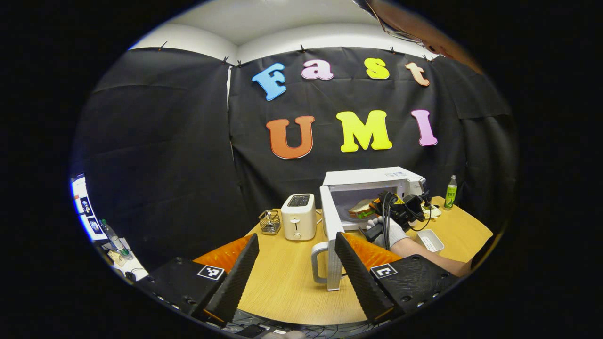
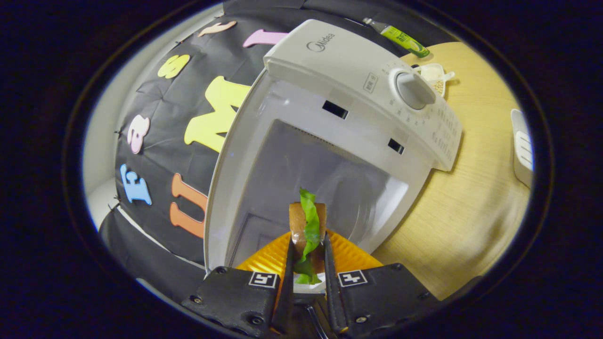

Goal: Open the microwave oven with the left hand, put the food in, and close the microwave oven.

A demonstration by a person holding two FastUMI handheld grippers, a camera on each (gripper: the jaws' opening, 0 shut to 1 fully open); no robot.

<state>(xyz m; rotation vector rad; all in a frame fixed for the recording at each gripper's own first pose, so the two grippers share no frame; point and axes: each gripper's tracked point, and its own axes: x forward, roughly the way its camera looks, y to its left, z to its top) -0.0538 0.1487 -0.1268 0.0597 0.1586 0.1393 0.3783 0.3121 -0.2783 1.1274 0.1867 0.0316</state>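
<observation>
While its two fingers stand wide apart with nothing between them, the left gripper (image 1: 297, 268) hangs over the near edge of the wooden table (image 1: 287, 282), just short of the door (image 1: 331, 235) of the microwave oven (image 1: 372, 188), which is swung fully open, its handle toward the camera. Farther in, a gloved hand (image 1: 388, 230) carries the right gripper (image 2: 306, 263) to the oven's mouth; its fingers are drawn narrow and press both sides of the sandwich (image 2: 307, 228) (bread with a green leaf), which sits at the open cavity. Beyond the door stand a toaster (image 1: 298, 216) and a small wire basket (image 1: 270, 222); right of the oven, a green bottle (image 1: 451, 192).
</observation>
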